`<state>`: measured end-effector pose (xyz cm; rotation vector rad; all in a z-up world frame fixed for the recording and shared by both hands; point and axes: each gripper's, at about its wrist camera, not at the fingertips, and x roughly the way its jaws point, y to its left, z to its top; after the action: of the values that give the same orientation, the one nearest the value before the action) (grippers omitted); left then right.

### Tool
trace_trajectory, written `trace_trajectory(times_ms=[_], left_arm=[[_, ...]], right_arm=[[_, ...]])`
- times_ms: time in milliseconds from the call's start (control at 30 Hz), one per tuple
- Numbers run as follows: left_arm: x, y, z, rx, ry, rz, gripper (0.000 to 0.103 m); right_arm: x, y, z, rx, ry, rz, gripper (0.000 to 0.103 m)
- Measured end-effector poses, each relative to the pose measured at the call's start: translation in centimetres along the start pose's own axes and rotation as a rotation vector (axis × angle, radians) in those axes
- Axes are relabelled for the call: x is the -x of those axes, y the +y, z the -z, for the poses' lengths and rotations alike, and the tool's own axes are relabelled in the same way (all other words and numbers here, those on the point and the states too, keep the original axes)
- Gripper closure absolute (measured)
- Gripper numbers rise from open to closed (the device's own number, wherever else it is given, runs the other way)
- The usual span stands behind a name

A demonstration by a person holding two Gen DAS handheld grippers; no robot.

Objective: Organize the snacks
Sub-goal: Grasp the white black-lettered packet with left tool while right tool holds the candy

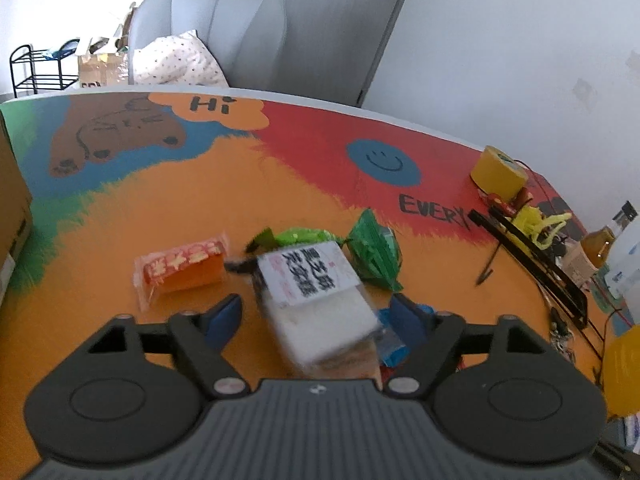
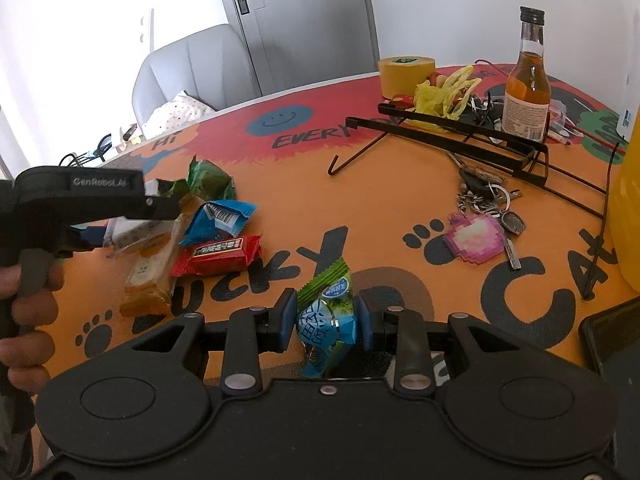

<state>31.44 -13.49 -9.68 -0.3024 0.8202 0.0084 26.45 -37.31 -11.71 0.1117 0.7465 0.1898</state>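
Note:
My left gripper (image 1: pixel 316 302) hovers over the orange table mat with its jaws open around a clear packet with a white label (image 1: pixel 320 280); a gap shows on each side of the packet. An orange-red packet (image 1: pixel 184 268) lies to its left, green packets (image 1: pixel 376 256) lie behind it, and a blue one (image 1: pixel 390 344) lies under the right finger. My right gripper (image 2: pixel 325 320) is shut on a blue-green snack packet (image 2: pixel 326 312), held upright above the mat. To the left in the right wrist view lie a red packet (image 2: pixel 218 256), a blue packet (image 2: pixel 218 220) and an orange cake packet (image 2: pixel 146 280).
A black wire rack (image 2: pixel 460 136), a yellow tape roll (image 2: pixel 404 74), a yellow plastic bag (image 2: pixel 444 96), a glass bottle (image 2: pixel 526 76) and keys (image 2: pixel 488 208) occupy the right side. A cardboard box (image 1: pixel 12 208) stands at the left edge. A grey chair (image 1: pixel 224 24) is behind the table.

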Motion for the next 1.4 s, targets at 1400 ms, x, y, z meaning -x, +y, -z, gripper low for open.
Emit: trace_trajectory(times_ms=[1400], left_arm=[[12.5,5.9,1.1,-0.135,-0.124,0.081,0.058]], right_arm=[[3.5,10.8,-2.2,0.129,-0.12,-0.174,0.073]])
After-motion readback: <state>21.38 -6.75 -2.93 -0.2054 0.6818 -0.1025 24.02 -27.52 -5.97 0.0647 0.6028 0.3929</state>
